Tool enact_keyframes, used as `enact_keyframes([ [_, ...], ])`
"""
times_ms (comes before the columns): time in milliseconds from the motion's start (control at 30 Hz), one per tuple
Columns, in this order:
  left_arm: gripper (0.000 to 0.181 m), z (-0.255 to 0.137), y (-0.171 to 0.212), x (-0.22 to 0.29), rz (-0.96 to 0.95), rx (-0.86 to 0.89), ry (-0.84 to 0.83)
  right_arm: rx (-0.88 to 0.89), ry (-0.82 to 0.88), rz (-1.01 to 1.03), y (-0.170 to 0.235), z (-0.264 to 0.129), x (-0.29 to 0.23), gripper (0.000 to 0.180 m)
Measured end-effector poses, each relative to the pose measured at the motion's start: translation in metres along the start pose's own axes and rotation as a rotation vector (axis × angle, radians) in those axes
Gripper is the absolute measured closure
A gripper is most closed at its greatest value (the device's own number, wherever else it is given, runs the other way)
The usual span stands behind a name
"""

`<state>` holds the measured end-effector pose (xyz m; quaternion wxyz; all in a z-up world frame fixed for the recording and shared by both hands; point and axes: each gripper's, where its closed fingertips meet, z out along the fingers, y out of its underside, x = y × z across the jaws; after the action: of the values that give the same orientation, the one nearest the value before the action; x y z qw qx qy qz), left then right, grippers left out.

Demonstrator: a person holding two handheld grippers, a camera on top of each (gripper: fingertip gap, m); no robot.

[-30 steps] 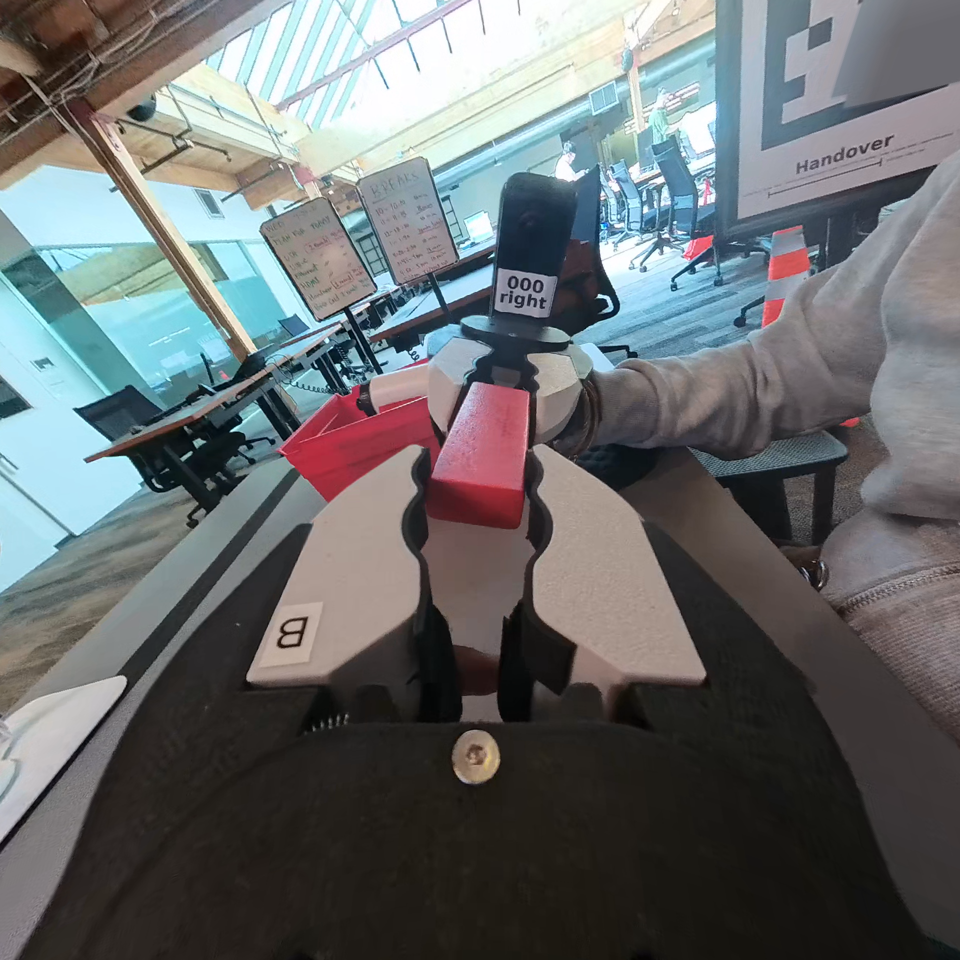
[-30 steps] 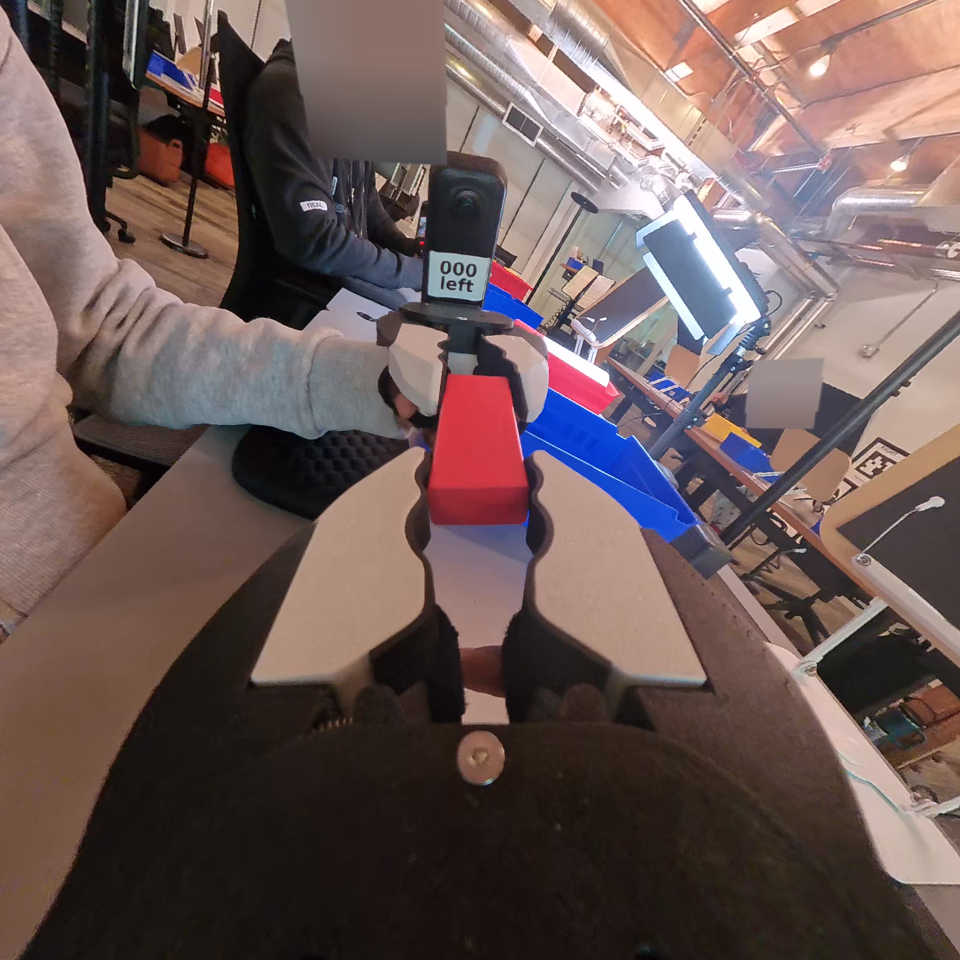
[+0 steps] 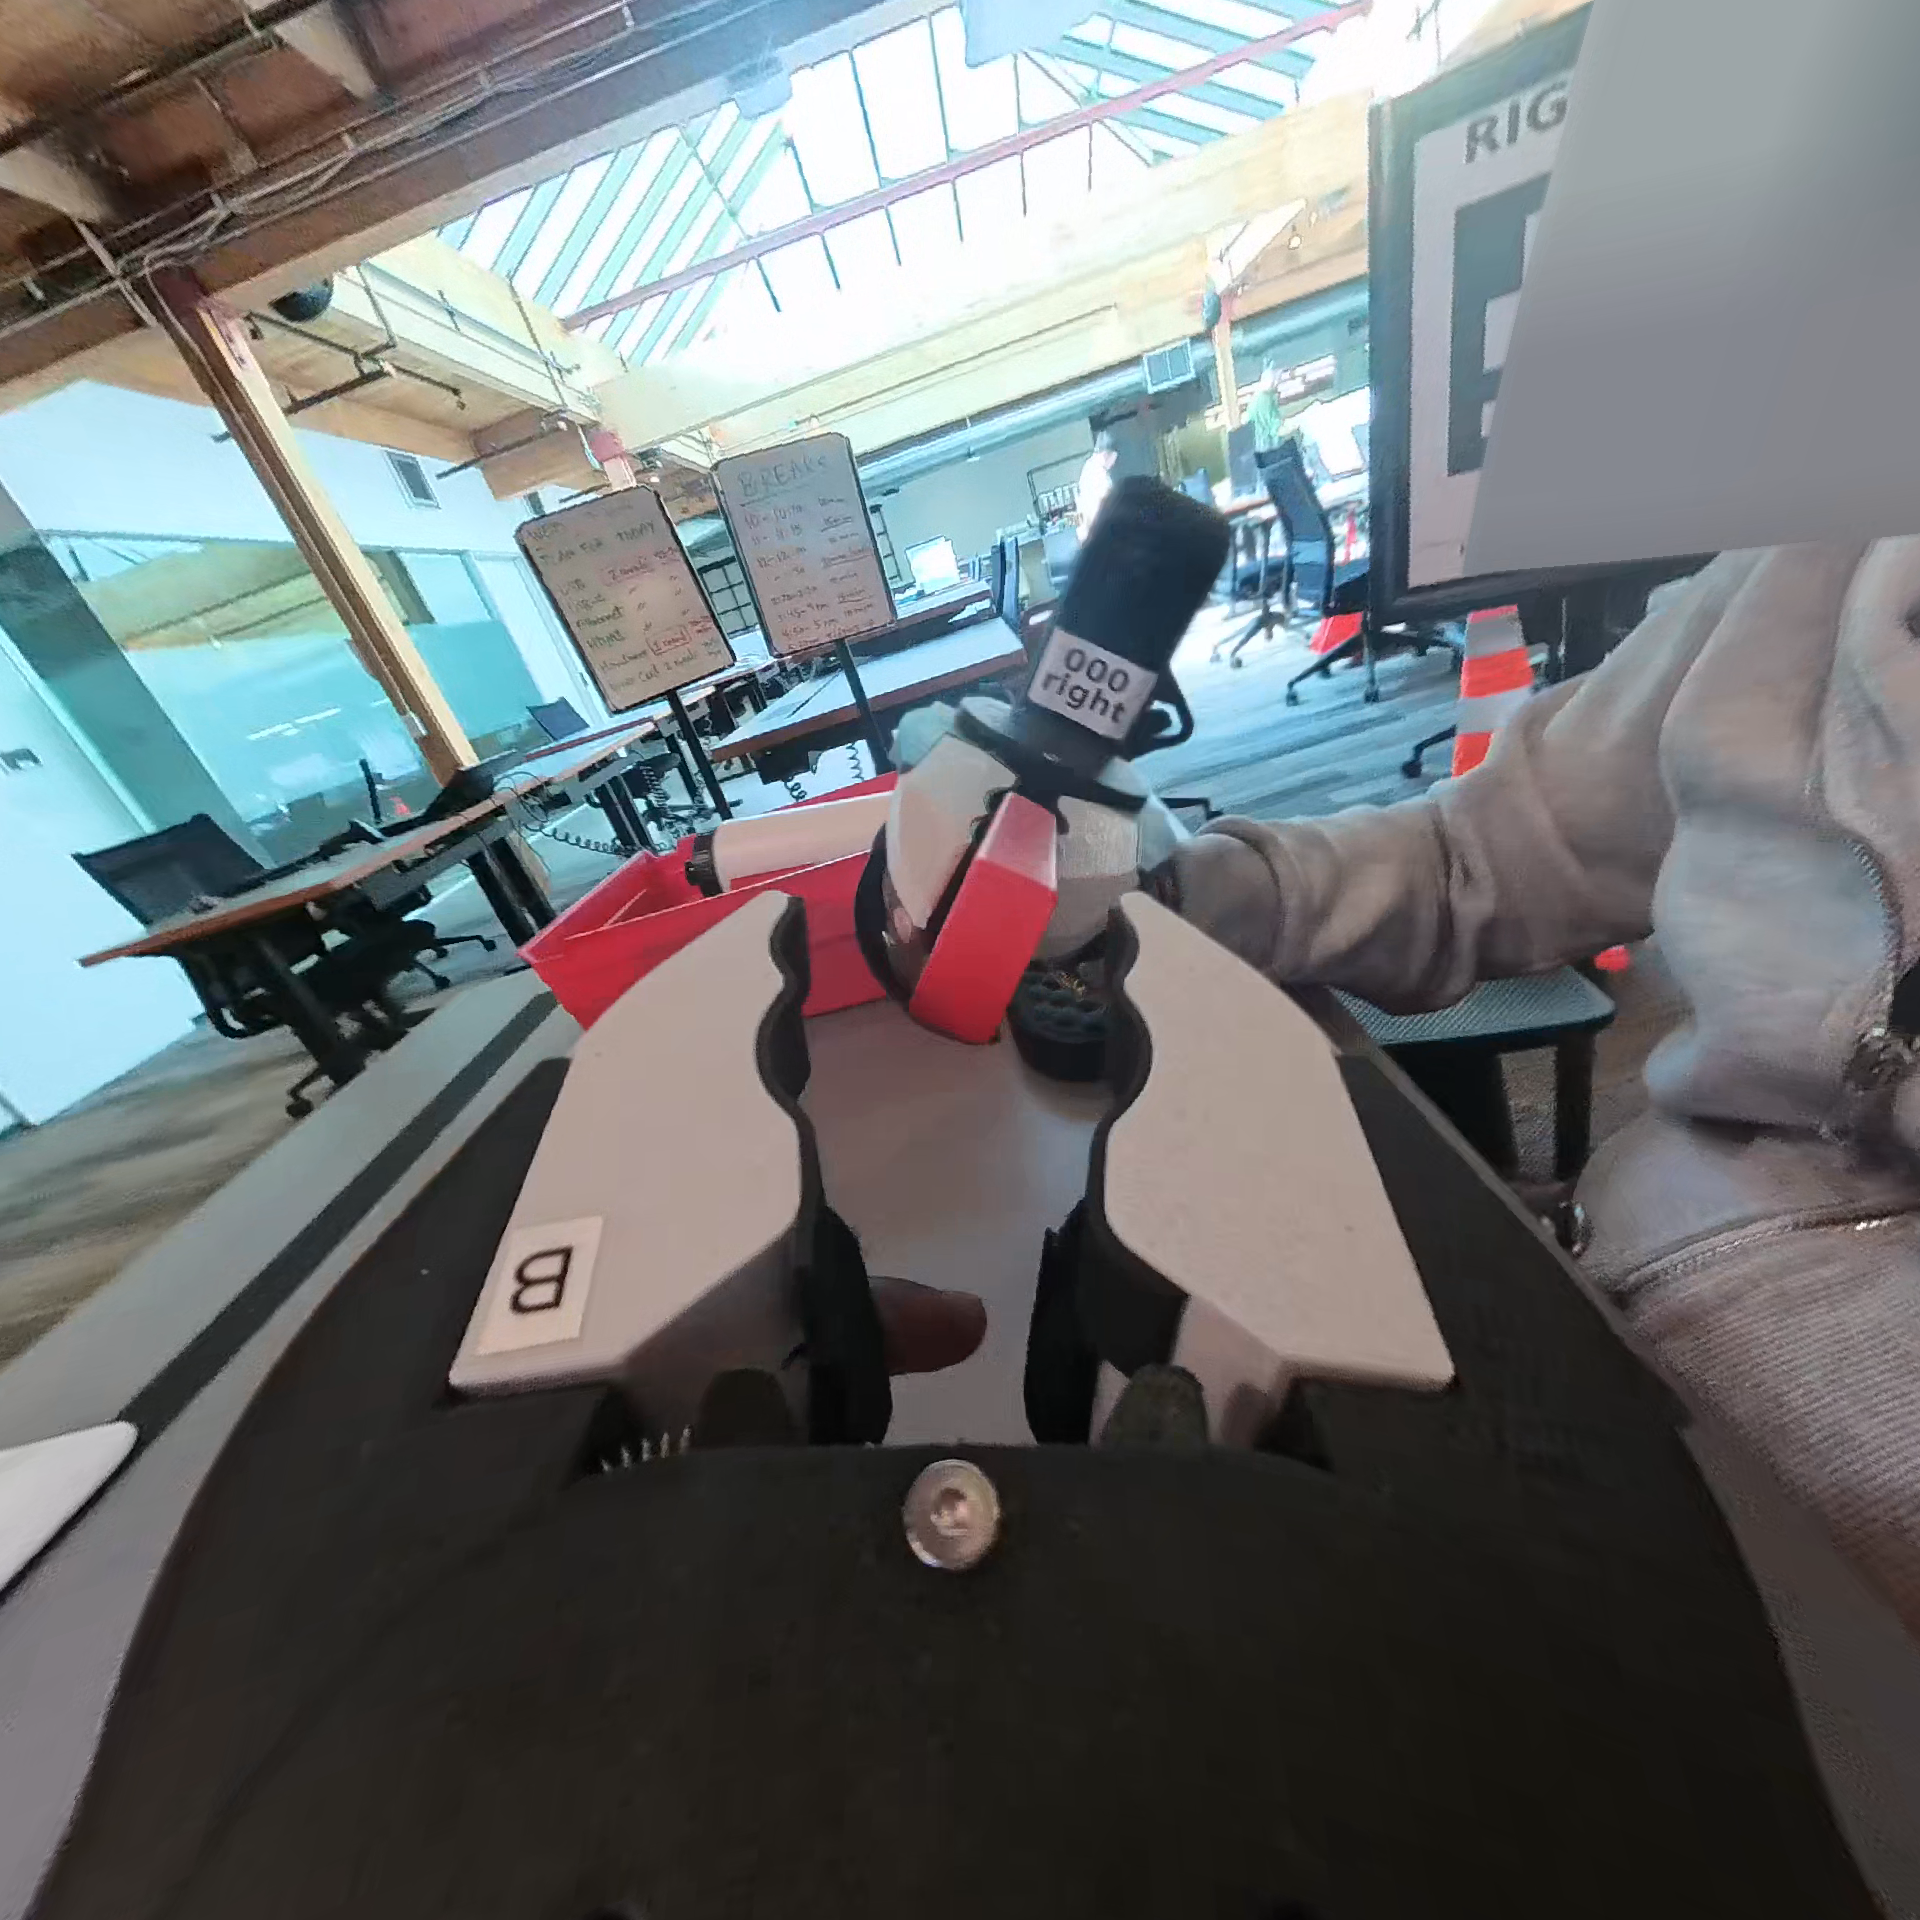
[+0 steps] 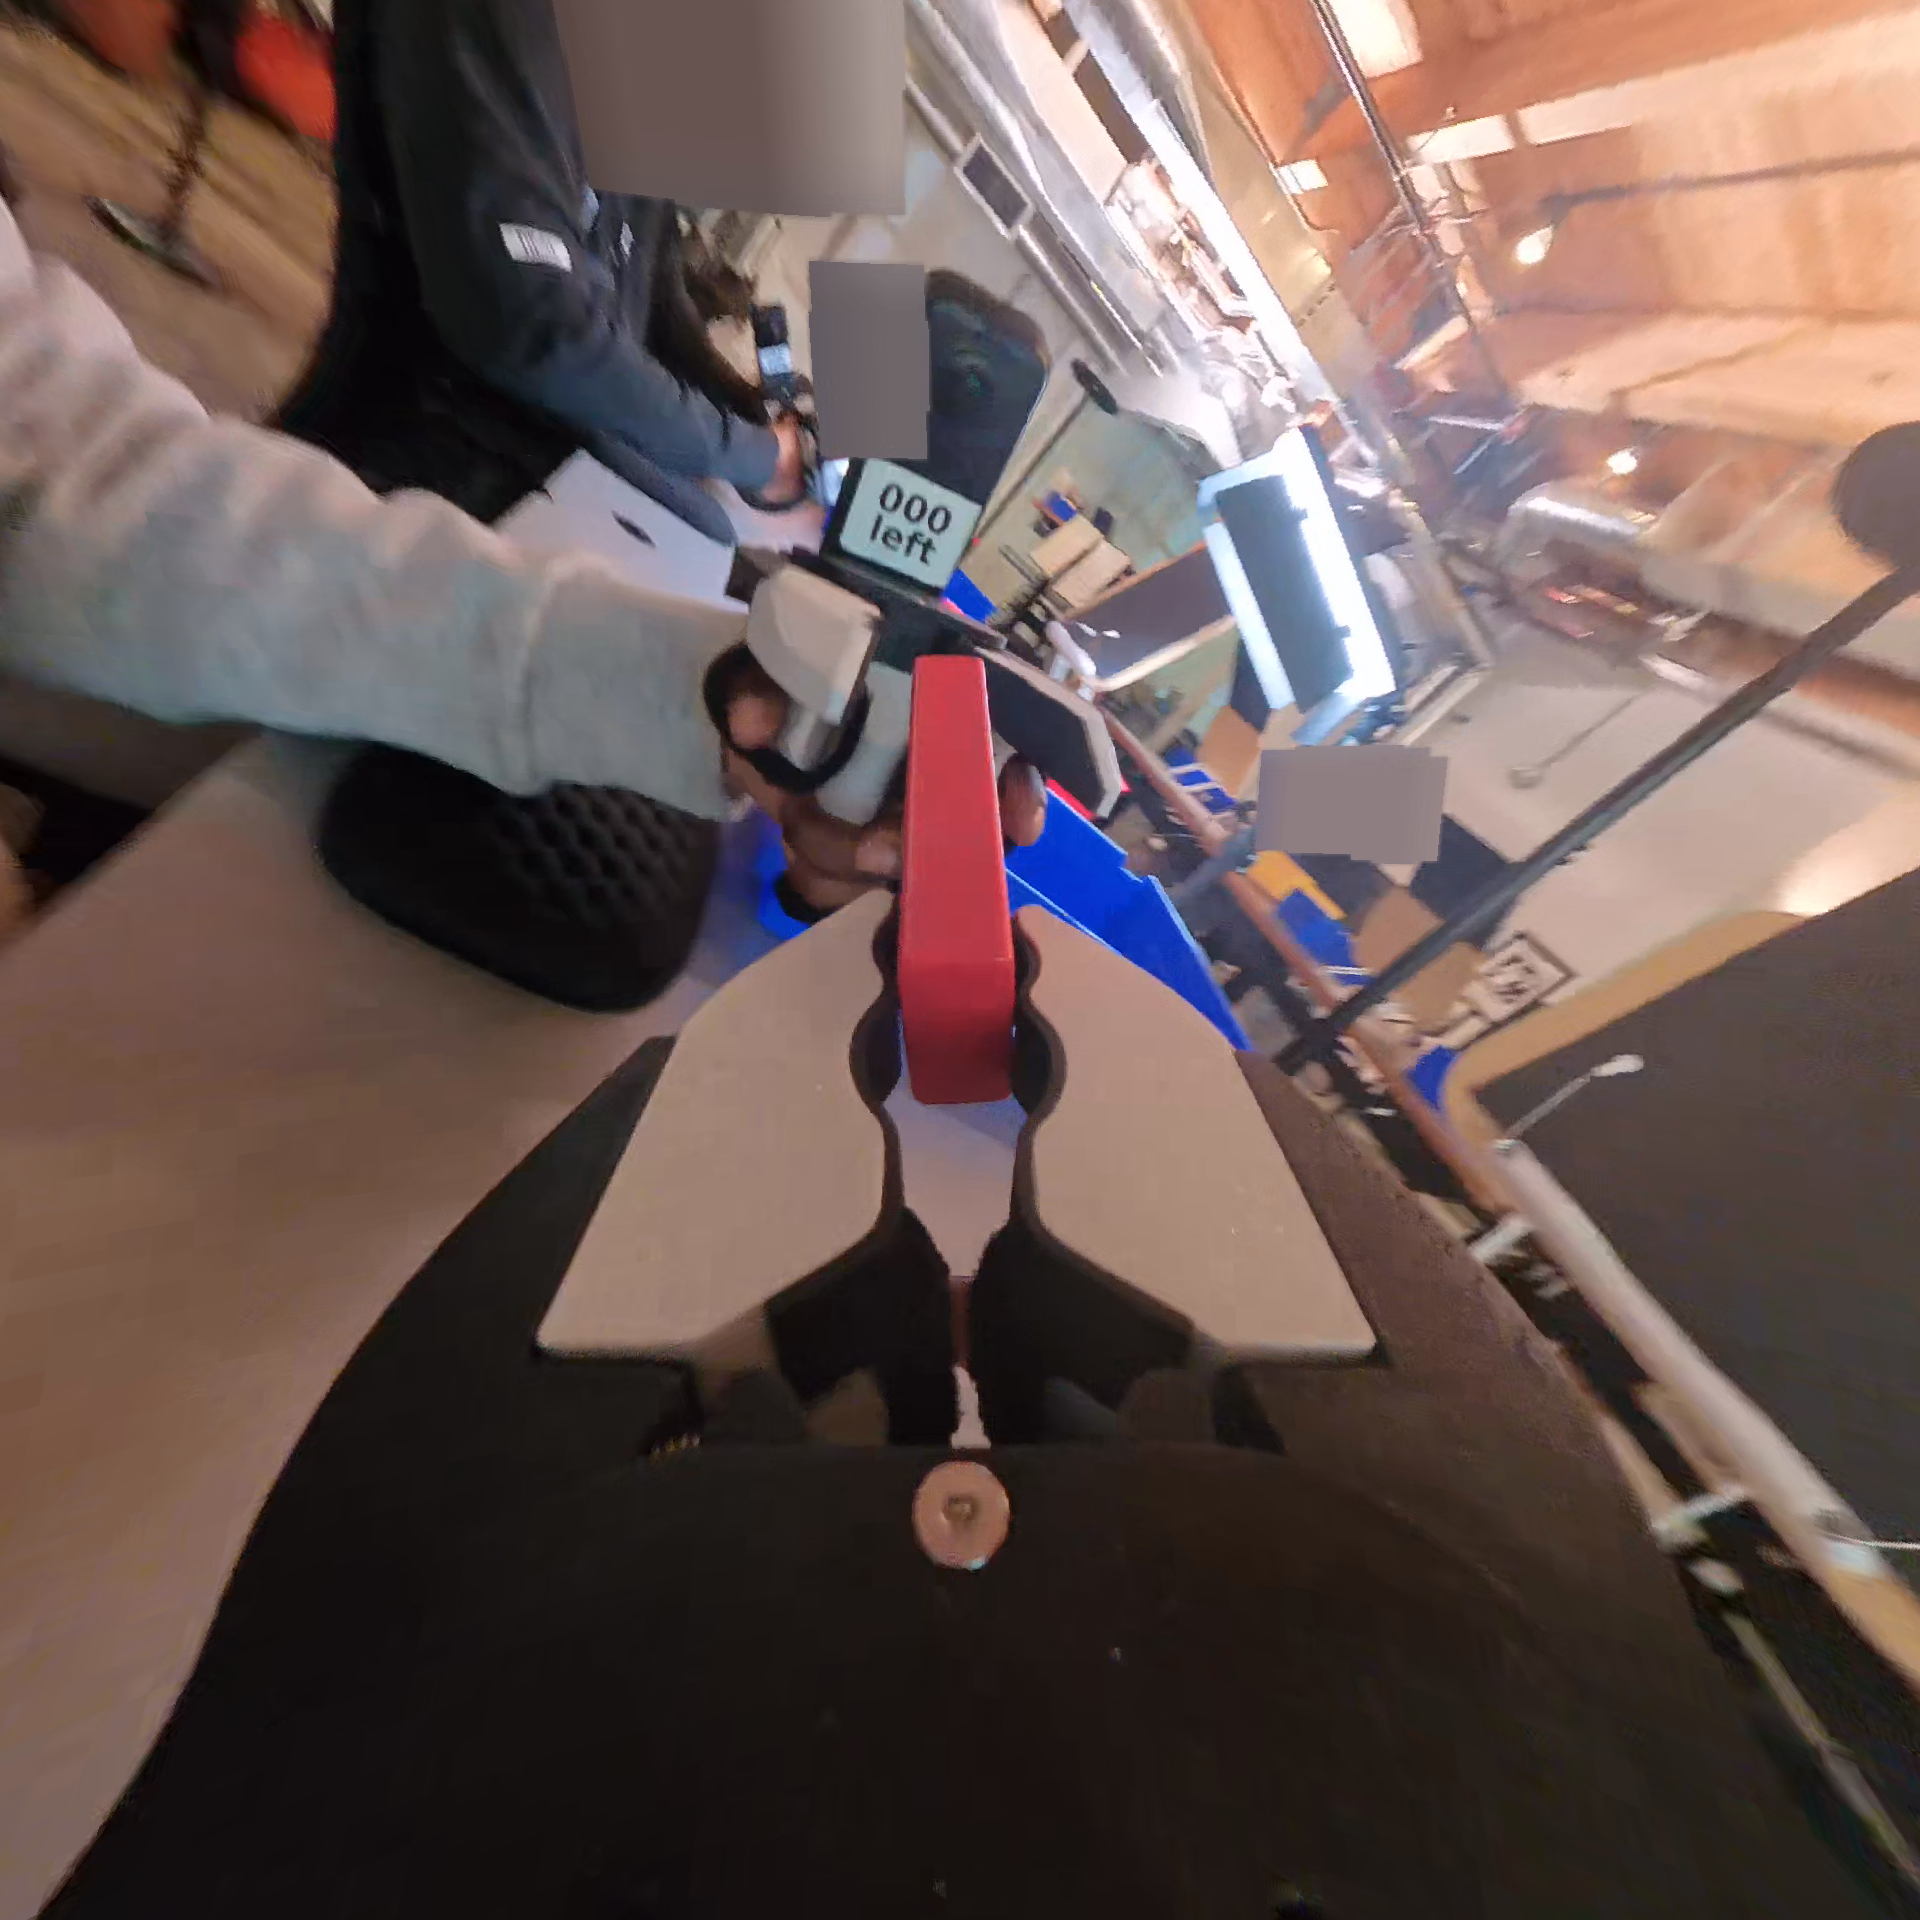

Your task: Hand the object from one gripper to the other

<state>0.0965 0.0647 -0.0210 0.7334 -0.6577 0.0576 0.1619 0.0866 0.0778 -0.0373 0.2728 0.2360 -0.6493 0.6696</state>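
Left wrist view. The left claw (image 3: 951, 940) is standing spread wide, nothing between its grey fingers (image 3: 686, 1122). The red rectangular plastic block (image 3: 987, 925) is hanging just beyond the fingertips at 12 o'clock, a little toward 1 o'clock, apart from both of them. Its long axis is running away from the camera and tilting up toward 1 o'clock. The right claw (image 3: 1023, 831) is pinching the block's far end, a grey-sleeved arm (image 3: 1455, 883) trailing off at 3 o'clock. A red plastic bin (image 3: 665, 935) is sitting on the grey counter (image 3: 935, 1143) at 11 o'clock.

Right wrist view. The right claw (image 4: 954, 971) is pressing its grey fingers (image 4: 758, 1143) onto the near end of the red block (image 4: 956, 894). The block is pointing straight ahead to 12 o'clock, its long axis in line with the claw. The left claw (image 4: 914, 707) is sitting at the block's far end, opened; whether it is touching the block cannot be told. Blue plastic bins (image 4: 1101, 894) are lying at 1 o'clock.

Judgement: the block is resting with the right claw alone, so the handover appears made, and the right claw is the one to carry it off.
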Motion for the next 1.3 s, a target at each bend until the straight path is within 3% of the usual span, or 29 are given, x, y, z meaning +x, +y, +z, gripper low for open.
enact_keyframes([
  [133,0.14,0.006,0.011,0.005,0.146,-0.072,-0.004,0.032,-0.069,0.127,-0.002,-0.001,-0.004,0.162],
  [200,0.159,0.008,0.018,0.006,0.18,-0.124,-0.003,0.032,-0.098,0.172,-0.002,0.0,-0.006,0.162],
  [433,0.164,0.008,0.02,0.005,-0.054,-0.133,0.042,0.046,-0.093,0.239,-0.001,0.001,-0.004,0.16],
  [667,0.164,0.001,0.014,0.0,-0.367,-0.079,0.097,-0.02,0.105,-0.144,0.005,0.002,0.006,0.113],
  [833,0.165,-0.001,0.017,0.005,-0.522,-0.092,0.166,-0.062,0.168,-0.412,0.006,0.005,0.002,0.114],
  [900,0.165,0.0,0.02,0.007,-0.539,-0.112,0.183,-0.08,0.177,-0.467,0.007,0.006,0.001,0.122],
  [967,0.164,0.0,0.021,0.009,-0.543,-0.122,0.191,-0.08,0.194,-0.479,0.005,0.004,0.004,0.145],
  [1300,0.164,0.0,0.026,0.012,-0.594,-0.156,0.216,-0.118,0.121,-0.41,0.009,0.002,0.0,0.146],
])
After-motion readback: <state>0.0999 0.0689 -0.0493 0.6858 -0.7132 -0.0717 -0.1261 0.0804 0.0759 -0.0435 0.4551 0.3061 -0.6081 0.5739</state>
